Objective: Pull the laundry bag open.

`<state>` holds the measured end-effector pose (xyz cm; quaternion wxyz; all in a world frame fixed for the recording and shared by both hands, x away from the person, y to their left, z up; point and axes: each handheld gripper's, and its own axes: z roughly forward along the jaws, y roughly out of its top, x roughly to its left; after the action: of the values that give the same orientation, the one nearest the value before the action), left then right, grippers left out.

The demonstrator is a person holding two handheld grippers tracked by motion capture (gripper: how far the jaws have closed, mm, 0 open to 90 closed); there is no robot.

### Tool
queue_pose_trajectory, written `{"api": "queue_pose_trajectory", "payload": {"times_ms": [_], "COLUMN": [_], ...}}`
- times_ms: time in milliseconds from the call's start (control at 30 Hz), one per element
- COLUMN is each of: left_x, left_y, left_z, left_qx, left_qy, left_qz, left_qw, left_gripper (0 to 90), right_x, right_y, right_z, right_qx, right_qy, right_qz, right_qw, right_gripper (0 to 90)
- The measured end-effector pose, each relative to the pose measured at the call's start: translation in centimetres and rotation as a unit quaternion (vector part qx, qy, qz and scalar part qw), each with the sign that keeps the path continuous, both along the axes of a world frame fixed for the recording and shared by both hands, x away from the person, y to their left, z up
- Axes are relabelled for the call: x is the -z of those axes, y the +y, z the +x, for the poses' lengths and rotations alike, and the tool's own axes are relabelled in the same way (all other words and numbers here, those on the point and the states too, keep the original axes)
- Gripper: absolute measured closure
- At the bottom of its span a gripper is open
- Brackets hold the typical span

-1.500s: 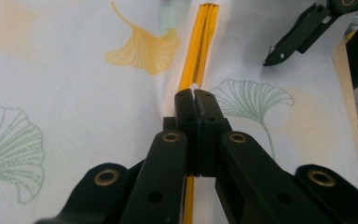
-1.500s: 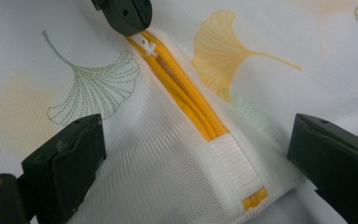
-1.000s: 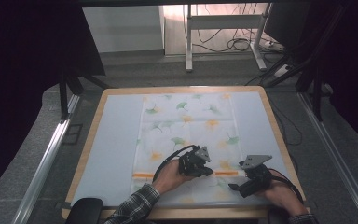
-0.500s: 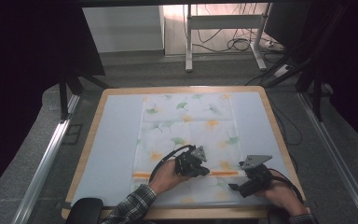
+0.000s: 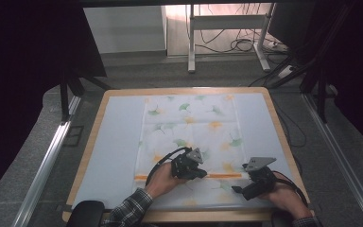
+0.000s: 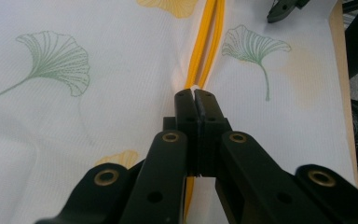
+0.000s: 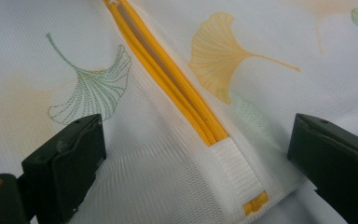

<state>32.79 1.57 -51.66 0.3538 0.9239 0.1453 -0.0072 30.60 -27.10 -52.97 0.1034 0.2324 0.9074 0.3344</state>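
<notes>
Zipping is under way: the left gripper (image 6: pixel 195 100), jaws clamped on the zipper pull (image 6: pixel 194 87), must draw it toward three o'clock along the yellow zipper (image 7: pixel 177 88). The right gripper (image 7: pixel 193 154), jaws apart, straddles the mesh bag (image 5: pixel 189 127)'s zipper end.

The laundry bag (image 5: pixel 191 137) in the middle of the frame is white mesh cloth, finely ribbed and matt, printed with green and yellow ginkgo leaves. Its zipper (image 7: pixel 177 91) is bright yellow with a slight sheen, ending in a white woven tape tab at the lower centre. The left gripper (image 6: pixel 196 100) and right gripper (image 7: pixel 196 154) have jaws of black matt plastic with brass-coloured rivets. The counter (image 5: pixel 94 142) has a pale smooth top and a light wood rim.
</notes>
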Motion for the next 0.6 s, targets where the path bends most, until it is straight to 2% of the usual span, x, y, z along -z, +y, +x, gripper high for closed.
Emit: {"api": "queue_pose_trajectory", "payload": {"times_ms": [600], "left_x": [0.0], "left_y": [1.6], "left_z": [-0.2], "left_qx": [-0.011], "left_qy": [0.005], "left_qz": [-0.005], "left_qw": [0.9999], "left_gripper": [90.0], "right_x": [0.0], "right_y": [0.0], "right_z": [0.0], "right_qx": [0.001], "right_qy": [0.000], "right_qz": [0.002], "right_qw": [1.0000], "right_gripper": [4.0]}}
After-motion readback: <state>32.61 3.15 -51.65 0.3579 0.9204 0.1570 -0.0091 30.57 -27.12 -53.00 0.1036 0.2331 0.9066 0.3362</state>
